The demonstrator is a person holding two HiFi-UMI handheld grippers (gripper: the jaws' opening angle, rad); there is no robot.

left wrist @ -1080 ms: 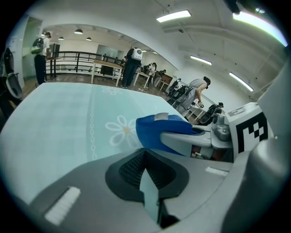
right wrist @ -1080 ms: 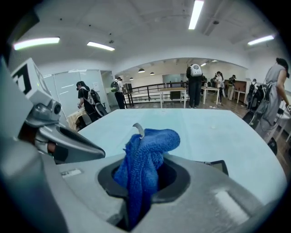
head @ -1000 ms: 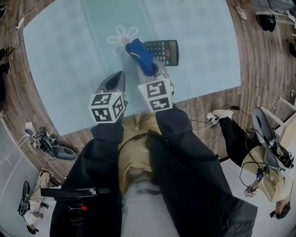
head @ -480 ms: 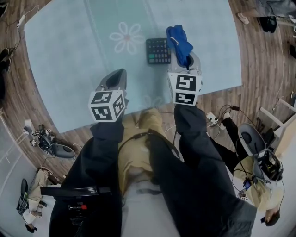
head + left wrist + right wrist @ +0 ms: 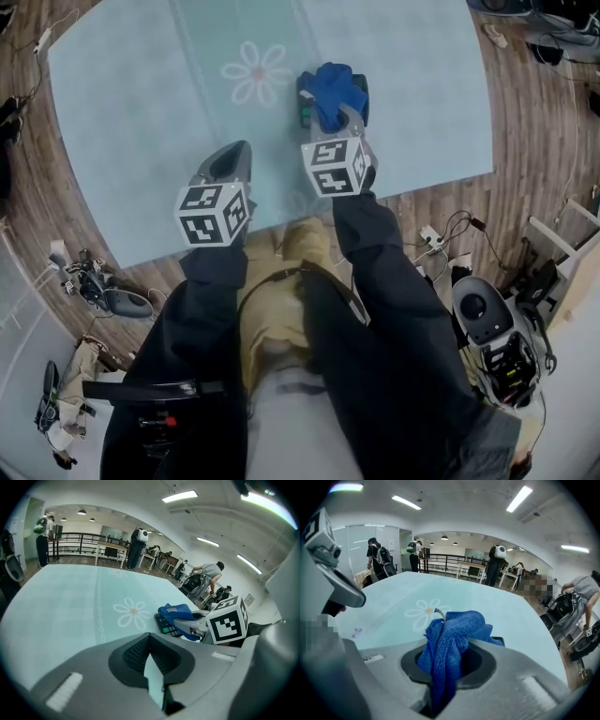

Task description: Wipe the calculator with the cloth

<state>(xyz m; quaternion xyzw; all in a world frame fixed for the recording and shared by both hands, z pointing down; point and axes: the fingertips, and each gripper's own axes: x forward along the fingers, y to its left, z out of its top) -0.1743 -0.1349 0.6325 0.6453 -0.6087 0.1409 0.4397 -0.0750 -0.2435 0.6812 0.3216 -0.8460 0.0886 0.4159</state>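
A black calculator (image 5: 302, 105) lies on the pale blue table (image 5: 131, 103), mostly covered by a bunched blue cloth (image 5: 333, 89). My right gripper (image 5: 336, 118) is shut on that cloth and presses it down on the calculator. In the right gripper view the cloth (image 5: 452, 634) bulges out of the closed jaws, and a dark corner of the calculator (image 5: 499, 641) shows behind it. My left gripper (image 5: 234, 159) hangs over the table to the left, shut and holding nothing. The left gripper view shows the calculator (image 5: 164, 623) under the cloth (image 5: 180, 615).
A white daisy print (image 5: 256, 72) lies just left of the calculator. The table's near edge runs close to my legs. Cables and a power strip (image 5: 431, 240) lie on the wooden floor at the right, and gear (image 5: 103, 295) at the left. People stand far behind the table.
My right gripper swept the cloth from the calculator's left side to its right, and now it is back over the middle, covering the keys. The left gripper stayed still.
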